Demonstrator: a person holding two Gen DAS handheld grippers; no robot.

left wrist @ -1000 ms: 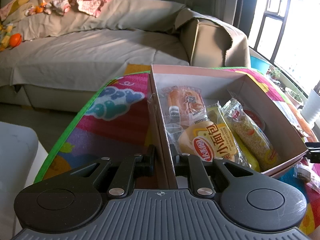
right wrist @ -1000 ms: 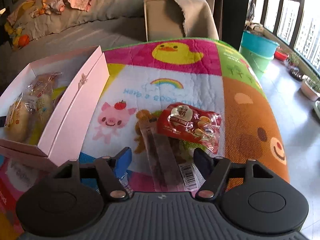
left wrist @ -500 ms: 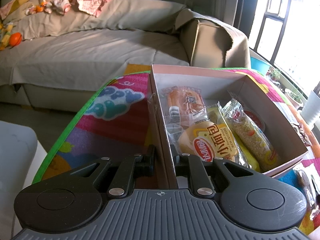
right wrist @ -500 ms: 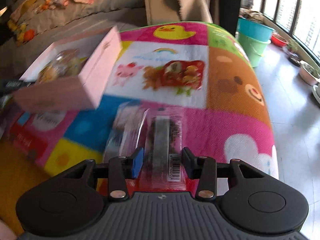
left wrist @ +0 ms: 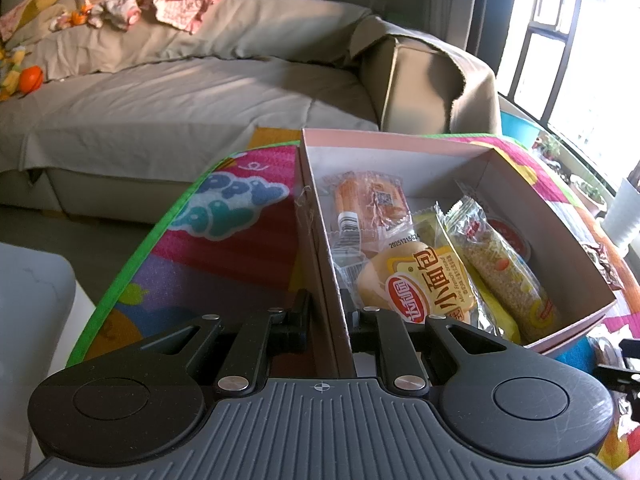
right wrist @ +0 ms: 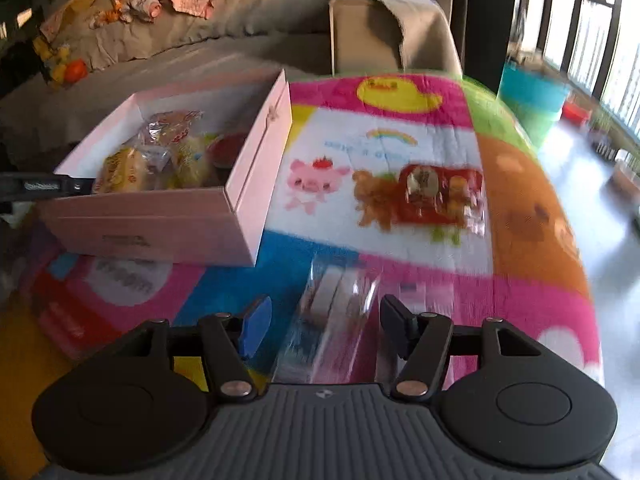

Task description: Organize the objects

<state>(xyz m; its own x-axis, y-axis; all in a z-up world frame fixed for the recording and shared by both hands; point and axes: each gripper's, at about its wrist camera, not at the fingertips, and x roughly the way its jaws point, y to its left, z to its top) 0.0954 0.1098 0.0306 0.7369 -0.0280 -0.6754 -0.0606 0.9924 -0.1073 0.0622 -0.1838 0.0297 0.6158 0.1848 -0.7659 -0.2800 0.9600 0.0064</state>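
A pink cardboard box (left wrist: 400, 142) (right wrist: 168, 220) lies on the colourful play mat, holding several snack packets, among them a bread packet (left wrist: 424, 284) and a sesame bar (left wrist: 504, 276). My left gripper (left wrist: 325, 312) is shut on the box's near left wall. My right gripper (right wrist: 322, 320) is open, its fingers either side of a clear-wrapped packet (right wrist: 336, 308) lying on the mat, not touching it. A red snack bag (right wrist: 440, 196) lies further off on the mat.
The play mat (right wrist: 520, 184) covers a raised surface that drops off at right. A grey sofa (left wrist: 180, 96) with clothes and toys stands behind. A teal bucket (right wrist: 532, 92) and potted plants stand by the windows.
My right gripper has opened wider and let go of the clear-wrapped packet. Its view has swung toward the box. The left gripper has stayed put on the box wall.
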